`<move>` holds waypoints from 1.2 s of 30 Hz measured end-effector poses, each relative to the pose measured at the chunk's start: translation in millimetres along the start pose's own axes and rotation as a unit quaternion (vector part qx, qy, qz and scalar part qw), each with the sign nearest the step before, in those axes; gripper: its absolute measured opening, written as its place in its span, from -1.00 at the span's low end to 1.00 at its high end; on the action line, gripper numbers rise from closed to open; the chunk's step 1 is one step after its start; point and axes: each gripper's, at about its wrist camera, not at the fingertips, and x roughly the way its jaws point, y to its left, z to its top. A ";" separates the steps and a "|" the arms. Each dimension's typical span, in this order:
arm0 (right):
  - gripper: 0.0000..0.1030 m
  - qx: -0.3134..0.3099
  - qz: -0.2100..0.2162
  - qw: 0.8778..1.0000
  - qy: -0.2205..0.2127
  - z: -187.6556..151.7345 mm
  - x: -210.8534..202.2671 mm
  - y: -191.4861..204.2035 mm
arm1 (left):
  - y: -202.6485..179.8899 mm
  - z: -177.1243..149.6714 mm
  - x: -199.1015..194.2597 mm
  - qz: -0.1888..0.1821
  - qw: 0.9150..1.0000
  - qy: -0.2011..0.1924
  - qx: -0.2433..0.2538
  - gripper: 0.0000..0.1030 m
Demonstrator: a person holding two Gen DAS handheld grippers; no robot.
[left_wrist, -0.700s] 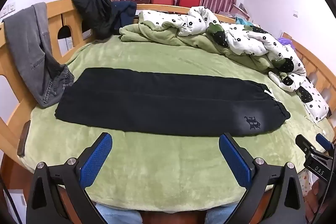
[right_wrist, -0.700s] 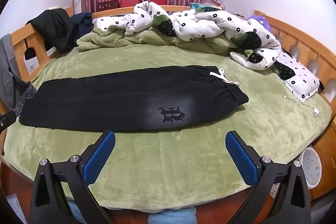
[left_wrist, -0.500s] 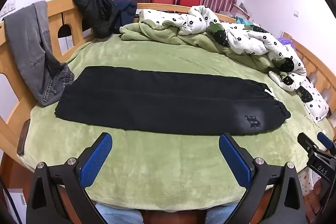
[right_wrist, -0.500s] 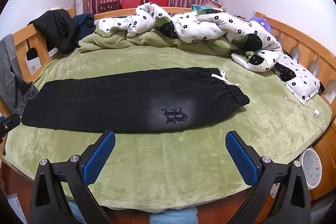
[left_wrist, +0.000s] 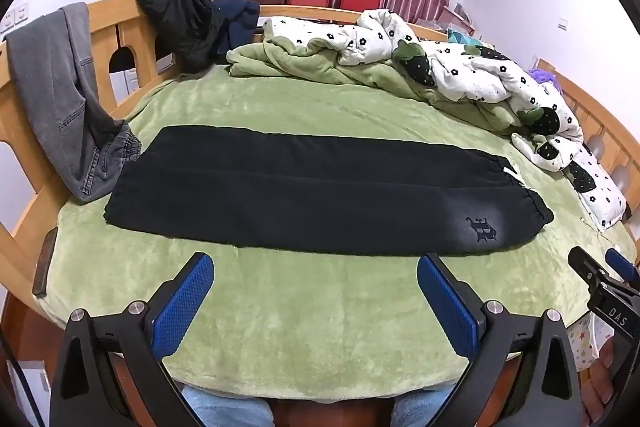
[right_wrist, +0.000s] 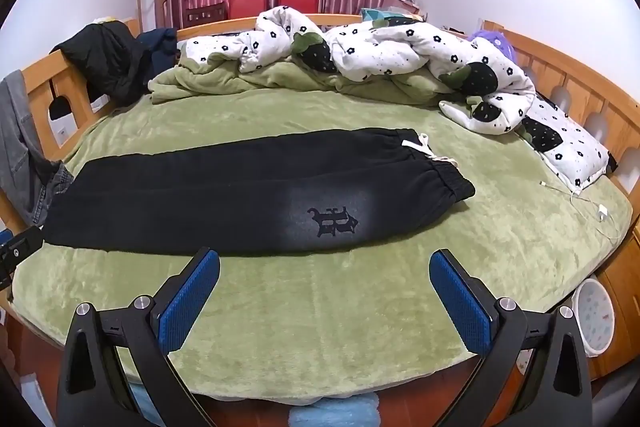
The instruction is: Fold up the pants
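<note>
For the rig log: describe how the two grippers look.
Left gripper and right gripper match: black angular frames with silver screws, each carrying two fingers faced with textured blue pads. In the left wrist view, the right gripper's black body shows white "DAS" lettering.

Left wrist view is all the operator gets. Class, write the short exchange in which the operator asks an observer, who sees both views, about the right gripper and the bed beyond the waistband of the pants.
Operator: I see only a corner of the right gripper. Is it open?
Observer: Yes. The right gripper has its jaws wide apart with nothing between them, just short of the near edge of the pants.
Operator: Is anything lying past the waistband?
Observer: A white charger with its cable lies on the green blanket near the bed's right edge, apart from the pants.
</note>
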 end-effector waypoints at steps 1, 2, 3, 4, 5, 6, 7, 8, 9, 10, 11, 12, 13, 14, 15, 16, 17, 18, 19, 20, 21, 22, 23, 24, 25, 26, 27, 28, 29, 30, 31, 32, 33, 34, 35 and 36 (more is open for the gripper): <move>0.99 0.000 0.000 1.000 0.000 0.2 -0.4 0.3 | 0.4 -0.3 0.5 0.000 1.000 0.001 -0.001 0.98; 0.99 -0.001 0.001 1.000 -0.001 1.0 -0.4 -0.1 | 0.9 0.2 0.7 0.001 1.000 0.002 -0.002 0.98; 0.99 -0.002 0.000 1.000 -0.002 0.8 -0.4 -0.4 | 0.8 0.9 1.6 0.003 1.000 0.004 -0.004 0.98; 0.99 -0.002 -0.001 1.000 -0.002 0.8 -0.3 -0.9 | 1.5 1.2 1.9 0.004 1.000 0.005 -0.005 0.98; 0.99 0.000 0.000 1.000 -0.001 1.2 0.3 -1.5 | 2.1 1.3 2.2 0.005 1.000 0.006 -0.006 0.98; 0.99 0.002 0.002 1.000 0.000 1.4 0.8 -0.8 | 2.7 1.1 2.3 0.005 1.000 0.006 -0.008 0.98; 0.99 0.003 0.004 1.000 0.000 1.7 0.9 -0.2 | 3.5 1.1 2.3 0.005 1.000 0.007 -0.010 0.98; 0.99 0.005 0.006 1.000 0.000 1.9 0.8 -0.4 | 4.1 1.4 2.4 0.004 1.000 0.007 -0.011 0.98; 0.99 0.006 0.006 1.000 0.000 2.2 1.1 -0.4 | 4.8 1.7 2.5 0.004 1.000 0.007 -0.012 0.99; 0.99 0.006 0.006 1.000 0.000 2.2 1.0 0.1 | 5.1 1.2 2.7 0.005 1.000 0.008 -0.013 0.99; 0.99 0.004 0.006 1.000 0.000 2.1 1.0 0.1 | 5.2 1.4 2.7 0.005 1.000 0.008 -0.011 0.99; 0.99 0.005 0.006 1.000 0.000 2.3 0.7 -0.4 | 5.7 2.0 2.7 0.006 1.000 0.008 -0.012 0.99; 0.99 0.006 0.006 1.000 0.000 2.7 0.5 -0.2 | 6.4 1.9 2.9 0.006 1.000 0.010 -0.014 0.99; 0.99 0.006 0.007 1.000 0.000 2.8 0.5 0.0 | 7.1 2.1 2.9 0.006 1.000 0.010 -0.015 0.99; 0.99 0.006 0.008 1.000 0.000 3.0 0.7 0.1 | 7.9 2.2 2.8 0.005 1.000 0.011 -0.017 0.99; 0.99 0.007 0.009 1.000 0.000 3.3 0.8 0.9 | 8.2 2.6 3.1 0.004 1.000 0.012 -0.018 0.99; 0.99 0.007 0.008 1.000 0.000 3.0 0.9 1.3 | 8.8 3.1 3.3 0.003 1.000 0.012 -0.021 0.99; 0.99 0.006 0.009 1.000 0.000 3.1 0.9 1.4 | 9.2 3.7 3.5 0.003 1.000 0.013 -0.022 0.99; 0.99 0.005 0.009 1.000 0.000 3.2 0.8 1.6 | 9.4 3.6 3.2 0.002 1.000 0.013 -0.022 0.99; 0.99 0.002 0.010 1.000 0.000 3.4 0.4 3.2 | 9.5 3.6 3.3 0.002 1.000 0.012 -0.021 0.99; 0.99 0.000 0.008 1.000 -0.002 3.7 -0.1 4.6 | 9.6 3.7 3.2 0.003 1.000 0.012 -0.020 0.99; 0.99 -0.003 0.006 1.000 -0.004 3.6 -1.0 6.8 | 9.7 3.8 3.1 0.003 1.000 0.012 -0.021 0.99; 0.99 -0.004 0.006 1.000 -0.005 4.0 -1.8 7.7 | 10.2 4.0 2.6 0.002 1.000 0.012 -0.023 0.99; 0.99 -0.004 0.007 1.000 -0.006 4.5 -2.2 8.7 | 10.7 4.1 2.4 0.000 1.000 0.012 -0.025 0.99; 0.99 -0.002 0.008 1.000 -0.006 5.1 -2.5 9.3 | 11.2 4.2 2.0 -0.002 1.000 0.013 -0.027 0.99; 0.99 -0.001 0.009 1.000 -0.006 4.7 -3.5 9.5 | 11.2 4.9 1.4 -0.003 1.000 0.013 -0.028 0.99; 0.99 0.002 0.011 1.000 -0.006 4.5 -4.6 9.4 | 11.0 5.3 1.3 -0.003 0.999 0.013 -0.029 0.99; 0.99 0.003 0.013 1.000 -0.006 4.8 -4.8 9.7 | 11.4 5.3 1.1 -0.004 0.999 0.013 -0.030 0.99; 0.99 0.004 0.013 1.000 -0.007 4.2 -5.4 9.0 | 10.9 5.3 1.2 -0.003 1.000 0.013 -0.028 0.99; 0.99 0.003 0.013 1.000 -0.007 4.2 -5.5 9.4 | 10.7 5.3 1.2 -0.003 1.000 0.013 -0.028 0.99; 0.99 0.003 0.013 1.000 -0.007 4.3 -5.5 9.2 | 10.8 5.3 1.2 -0.003 1.000 0.013 -0.028 0.99; 0.99 0.002 0.013 1.000 -0.007 4.4 -6.0 9.8 | 11.0 5.4 1.2 -0.003 1.000 0.013 -0.028 0.99; 0.99 0.002 0.013 1.000 -0.008 4.2 -6.9 10.5 | 11.0 5.4 1.3 -0.003 1.000 0.013 -0.028 0.99; 0.99 0.002 0.013 1.000 -0.008 4.5 -6.9 10.3 | 11.0 5.2 1.2 -0.004 1.000 0.013 -0.028 0.99; 0.99 0.002 0.013 1.000 -0.008 4.7 -7.5 11.0 | 11.0 5.2 1.2 -0.004 1.000 0.013 -0.028 0.99; 0.99 0.002 0.013 1.000 -0.009 4.8 -7.8 11.1 | 11.1 5.1 1.3 -0.003 1.000 0.013 -0.028 0.99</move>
